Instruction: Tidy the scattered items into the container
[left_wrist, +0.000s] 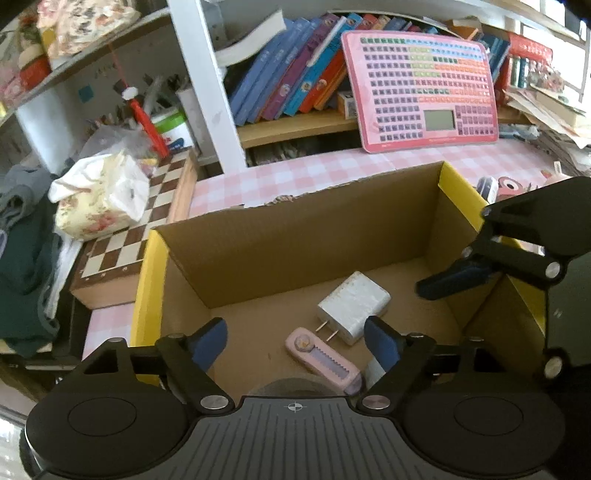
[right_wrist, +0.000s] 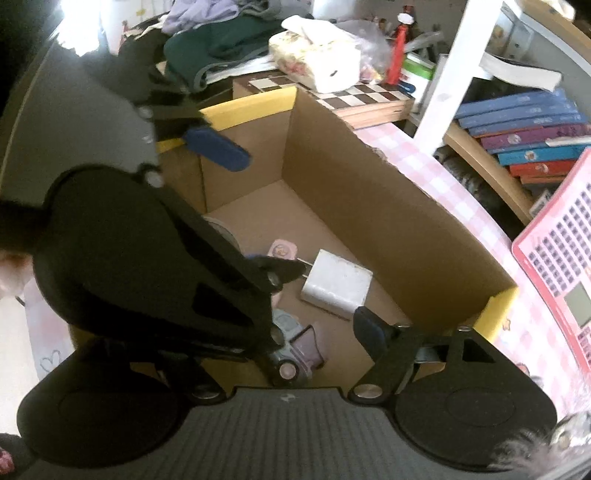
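A cardboard box (left_wrist: 295, 243) with yellow rims stands on the pink checked table. On its floor lie a white charger plug (left_wrist: 352, 312) and a pink cutter (left_wrist: 323, 363). My left gripper (left_wrist: 295, 345) hangs open over the box, with the cutter lying loose below its fingers. The right gripper's blue finger (left_wrist: 454, 280) reaches in from the right. In the right wrist view my right gripper (right_wrist: 291, 321) is open above a small purple toy car (right_wrist: 299, 347) on the box floor (right_wrist: 258, 210). The left gripper (right_wrist: 255, 210) hides its left finger. The charger (right_wrist: 336, 286) lies just beyond.
A chessboard box (left_wrist: 122, 254) with a tissue pack (left_wrist: 99, 199) on it stands left of the box. A pink keyboard toy (left_wrist: 421, 88) leans against books (left_wrist: 295, 70) on the shelf behind. Folded clothes (left_wrist: 22, 258) lie far left. Small items (left_wrist: 506, 184) sit right of the box.
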